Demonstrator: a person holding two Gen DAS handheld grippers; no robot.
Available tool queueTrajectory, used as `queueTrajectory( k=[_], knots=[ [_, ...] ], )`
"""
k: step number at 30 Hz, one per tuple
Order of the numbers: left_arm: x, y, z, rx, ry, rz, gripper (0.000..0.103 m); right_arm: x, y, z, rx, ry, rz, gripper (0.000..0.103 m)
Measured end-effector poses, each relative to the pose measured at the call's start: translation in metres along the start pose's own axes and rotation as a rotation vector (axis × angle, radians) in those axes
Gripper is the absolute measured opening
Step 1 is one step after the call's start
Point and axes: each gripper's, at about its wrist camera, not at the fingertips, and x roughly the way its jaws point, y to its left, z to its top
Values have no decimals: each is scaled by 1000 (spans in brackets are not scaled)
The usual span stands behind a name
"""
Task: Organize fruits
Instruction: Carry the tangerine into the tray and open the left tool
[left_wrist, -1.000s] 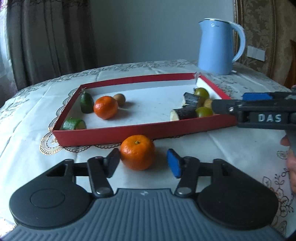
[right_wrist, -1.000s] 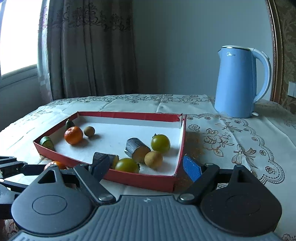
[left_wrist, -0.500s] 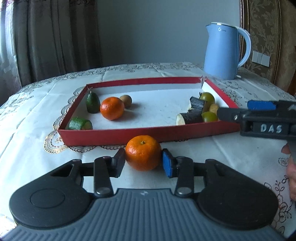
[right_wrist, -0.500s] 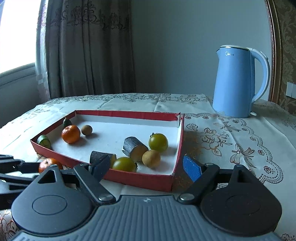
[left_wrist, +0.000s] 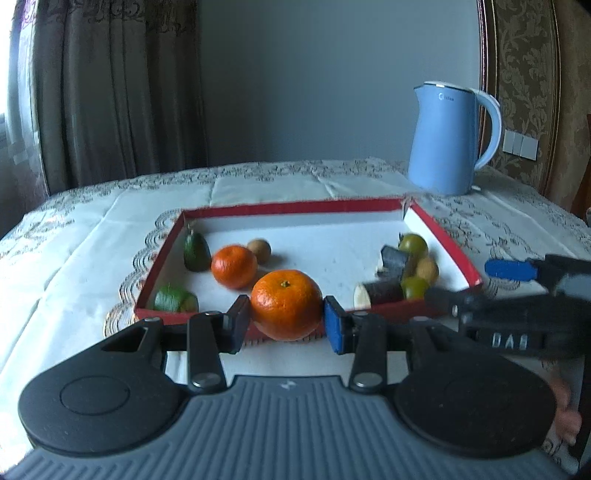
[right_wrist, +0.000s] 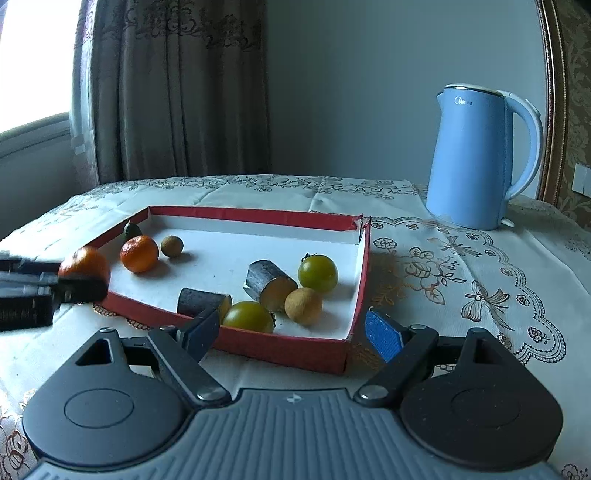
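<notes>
Left gripper (left_wrist: 286, 322) clamped mandarin (left_wrist: 286, 304), lifted near red tray (left_wrist: 441, 236) front wall. Right gripper (right_wrist: 291, 332) spread, empty. Best: clear wall, lower beside tray's mandarin (left_wrist: 233, 266), release gently.

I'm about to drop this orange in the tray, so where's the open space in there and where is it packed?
Left gripper holds the orange. The tray is barest in its middle and back, between the small orange with the brown fruit and the dark chunks. The right front corner is crowded with green tomatoes; cucumber pieces line the left wall.
</notes>
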Motion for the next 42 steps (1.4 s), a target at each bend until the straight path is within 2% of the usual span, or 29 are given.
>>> queueTrajectory(
  k=[13,25,40,42],
  knots=[
    [36,0,20,7,7,33,39,2,2,-1,-9,12,-4,86],
    [79,9,21,-14,72,52,39,4,2,-2,-14,28,-5,87],
    [97,7,22,18,51,90,39,7,4,-4,-23,37,-8,87],
    [99,7,21,22,82,78,40,7,4,-4,-22,39,-7,87]
  ],
)
